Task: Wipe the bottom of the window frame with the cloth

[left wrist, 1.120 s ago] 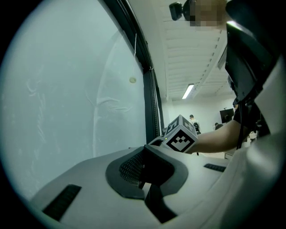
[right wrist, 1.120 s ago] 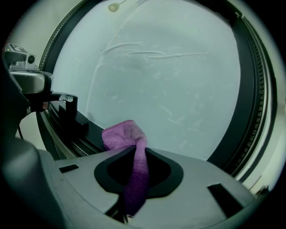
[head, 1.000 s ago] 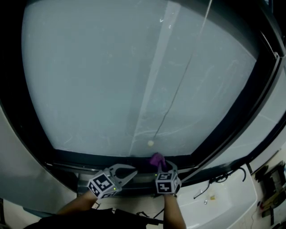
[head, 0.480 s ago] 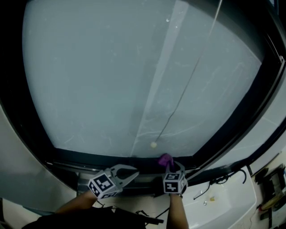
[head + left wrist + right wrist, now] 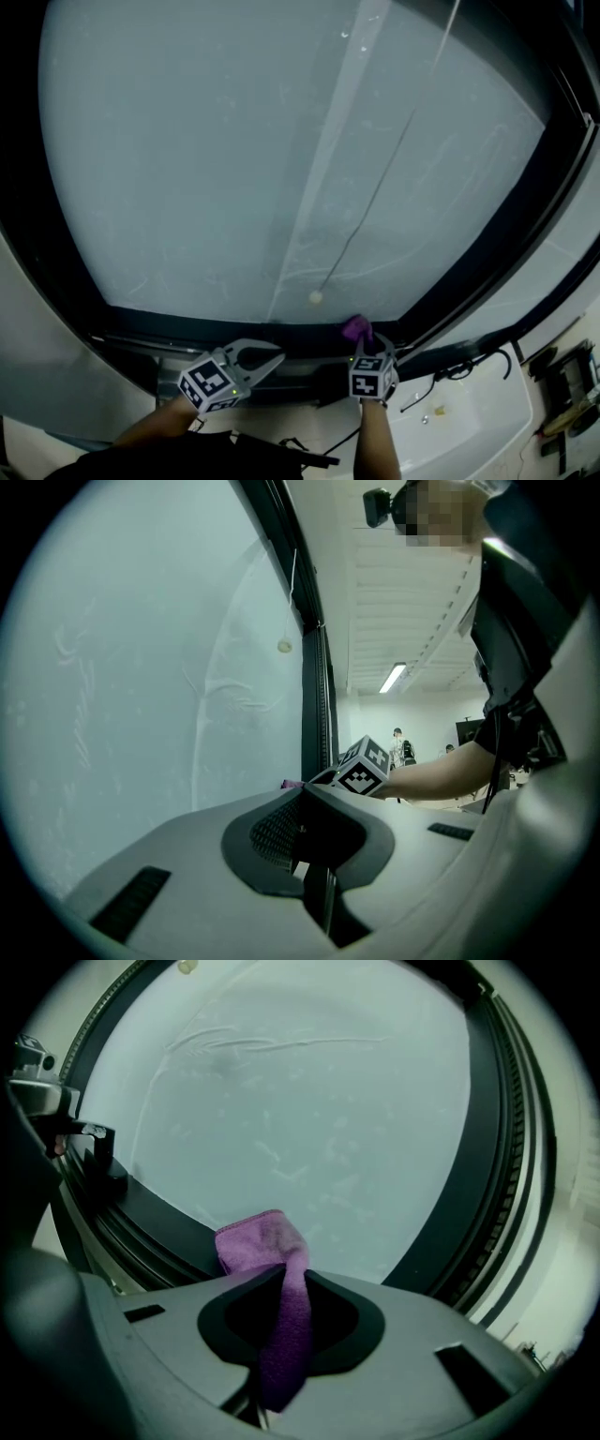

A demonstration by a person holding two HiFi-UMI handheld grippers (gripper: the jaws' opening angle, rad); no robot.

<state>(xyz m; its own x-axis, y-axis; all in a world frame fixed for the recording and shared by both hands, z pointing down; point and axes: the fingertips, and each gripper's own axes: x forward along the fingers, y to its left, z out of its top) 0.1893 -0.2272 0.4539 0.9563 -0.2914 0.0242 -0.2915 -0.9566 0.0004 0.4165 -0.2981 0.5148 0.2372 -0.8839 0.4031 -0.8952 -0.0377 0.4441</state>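
A purple microfibre cloth point(image 5: 355, 327) is pinched in the right tongs point(image 5: 362, 341), whose cube carries black-and-white square markers. The cloth's free end bunches just past the jaw tips and lies against the black bottom rail of the window frame point(image 5: 187, 328), near the frame's right corner and below a small pale bead point(image 5: 316, 297) on a thin cord in front of the frosted glass. The left tongs point(image 5: 274, 356), with a similar marker cube, are clenched on nothing, near the rail and left of the cloth
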